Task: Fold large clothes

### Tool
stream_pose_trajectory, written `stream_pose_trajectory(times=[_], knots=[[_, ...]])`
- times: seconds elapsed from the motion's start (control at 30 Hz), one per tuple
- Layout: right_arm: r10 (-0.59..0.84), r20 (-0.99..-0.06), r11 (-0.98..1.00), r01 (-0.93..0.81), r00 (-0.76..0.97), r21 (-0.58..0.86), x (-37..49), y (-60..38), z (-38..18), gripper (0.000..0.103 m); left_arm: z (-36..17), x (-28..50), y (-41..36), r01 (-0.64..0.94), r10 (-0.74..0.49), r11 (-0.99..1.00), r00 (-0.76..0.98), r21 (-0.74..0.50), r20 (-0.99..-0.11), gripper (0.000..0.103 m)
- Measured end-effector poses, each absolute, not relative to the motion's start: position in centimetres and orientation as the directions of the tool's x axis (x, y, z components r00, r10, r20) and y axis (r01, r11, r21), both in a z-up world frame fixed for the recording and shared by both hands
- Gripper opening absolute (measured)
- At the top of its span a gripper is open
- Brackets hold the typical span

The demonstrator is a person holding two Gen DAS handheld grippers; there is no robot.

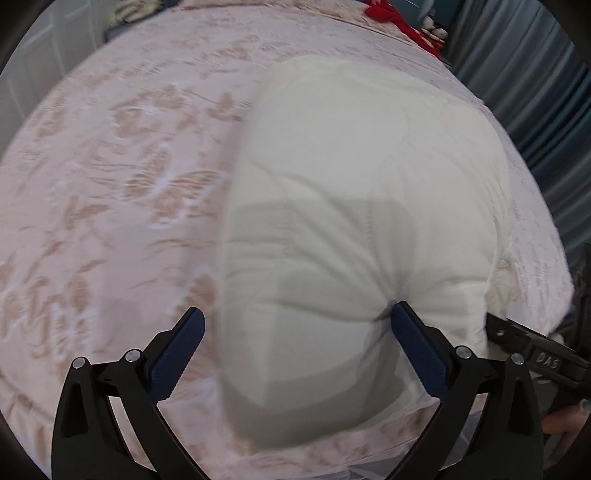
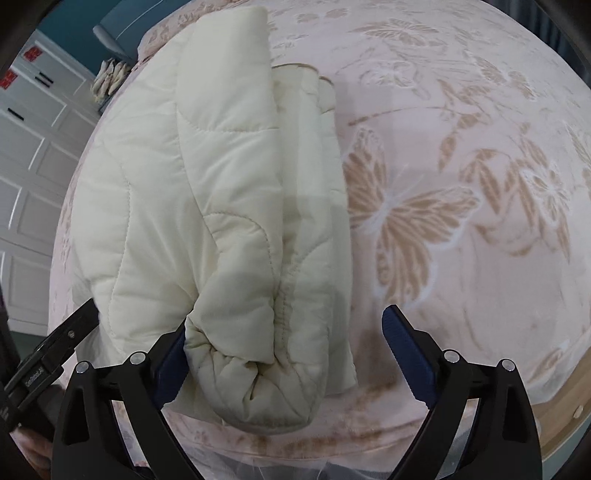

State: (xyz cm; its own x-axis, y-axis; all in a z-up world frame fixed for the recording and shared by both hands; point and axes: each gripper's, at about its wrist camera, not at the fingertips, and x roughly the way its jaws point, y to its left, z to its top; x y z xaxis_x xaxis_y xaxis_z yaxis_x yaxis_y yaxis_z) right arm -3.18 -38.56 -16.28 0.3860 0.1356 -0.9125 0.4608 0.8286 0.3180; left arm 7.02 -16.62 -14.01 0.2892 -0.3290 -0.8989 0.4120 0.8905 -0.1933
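Note:
A cream quilted jacket (image 1: 354, 206) lies folded lengthwise on the pink bed cover (image 1: 110, 177). My left gripper (image 1: 297, 325) is open, its jaws wide apart around the jacket's near end; the right fingertip (image 1: 402, 317) presses into the fabric. In the right wrist view the jacket (image 2: 207, 206) lies at the left, a sleeve cuff (image 2: 258, 384) folded on top near the front edge. My right gripper (image 2: 286, 332) is open over the jacket's near edge; its left finger (image 2: 173, 354) touches the cuff. The left gripper's body (image 2: 51, 350) shows at the far left.
The bed cover has tan butterfly patterns (image 2: 402, 218). A red cloth (image 1: 395, 18) lies at the bed's far corner. Blue curtains (image 1: 535, 92) hang at the right. White cabinet doors (image 2: 29, 166) stand beyond the bed. The right gripper's body (image 1: 535, 354) sits at the jacket's right side.

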Motion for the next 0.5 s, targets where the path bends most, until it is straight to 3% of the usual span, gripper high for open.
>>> stream_pose_trajectory(times=[0.03, 0.1, 0.17, 0.2, 0.27, 0.33, 0.5], knots=[[0.146, -0.909, 0.844, 0.430, 0.391, 0.320, -2.8, -38.0, -15.9, 0.066, -14.1, 7.2, -17.0, 0.418, -0.333, 0.886, 0.278, -0.199, -0.901, 0.098], [0.078, -0.925, 0.893, 0.386, 0.372, 0.231, -2.0, -36.4, -14.6, 0.054, -13.6, 7.2, -17.5, 0.439, -0.328, 0.879, 0.274, -0.185, -0.904, 0.090], [-0.004, -0.933, 0.929, 0.348, 0.361, 0.130, -1.5, -34.7, -13.3, 0.043, -12.4, 6.6, -17.8, 0.472, -0.330, 0.866, 0.291, -0.166, -0.898, 0.069], [-0.052, -0.932, 0.941, 0.330, 0.359, 0.075, -1.2, -33.7, -12.7, 0.038, -11.5, 6.2, -17.7, 0.492, -0.332, 0.858, 0.315, -0.146, -0.889, 0.065], [-0.135, -0.923, 0.952, 0.305, 0.360, -0.020, -0.8, -31.8, -11.5, 0.033, -10.2, 5.8, -17.3, 0.515, -0.342, 0.848, 0.347, -0.127, -0.873, 0.052], [-0.201, -0.906, 0.954, 0.285, 0.372, -0.094, -0.7, -30.2, -10.6, 0.029, -9.0, 5.6, -16.8, 0.525, -0.359, 0.841, 0.366, -0.127, -0.859, 0.047], [-0.250, -0.866, 0.958, 0.240, 0.432, -0.157, 0.0, -27.2, -8.1, 0.025, -5.3, 5.0, -15.4, 0.543, -0.341, 0.839, 0.492, -0.023, -0.801, 0.044]])
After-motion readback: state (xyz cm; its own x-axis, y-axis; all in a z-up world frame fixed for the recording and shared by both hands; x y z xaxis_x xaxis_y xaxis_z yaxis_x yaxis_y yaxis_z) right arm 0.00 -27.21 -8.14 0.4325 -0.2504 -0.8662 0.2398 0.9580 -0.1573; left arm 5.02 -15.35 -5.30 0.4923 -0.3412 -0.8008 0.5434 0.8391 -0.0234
